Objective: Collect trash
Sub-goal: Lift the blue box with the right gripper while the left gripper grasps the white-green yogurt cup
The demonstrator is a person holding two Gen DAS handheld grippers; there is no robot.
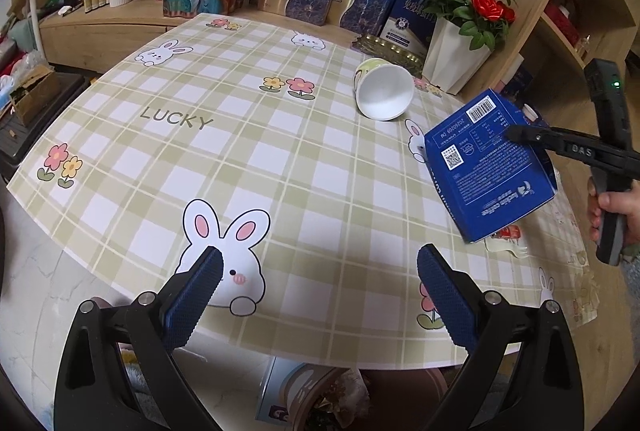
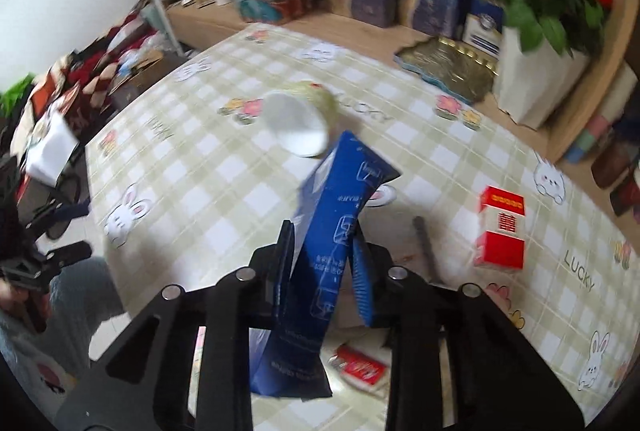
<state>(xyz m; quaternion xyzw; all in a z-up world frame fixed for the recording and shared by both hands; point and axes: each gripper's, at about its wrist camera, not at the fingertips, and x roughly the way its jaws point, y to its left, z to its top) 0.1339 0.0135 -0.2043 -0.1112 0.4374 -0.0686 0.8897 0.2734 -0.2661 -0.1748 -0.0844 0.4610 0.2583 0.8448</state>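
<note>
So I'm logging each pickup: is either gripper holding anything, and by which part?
The right gripper is clamped on the blue carton, pinching its flat side walls partway along. The left gripper is open and empty.

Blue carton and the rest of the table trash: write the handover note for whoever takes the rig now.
Right gripper: shut on the flattened blue cardboard carton, lifted off the checked tablecloth.
Left gripper: open, empty, at the table's near edge.
On the table: white paper cup with green outside, on its side; red-and-white small box, upright; red wrapper near the edge.
Done: carton picked.
Left: bin carton, then collect cup, box, wrapper.
</note>
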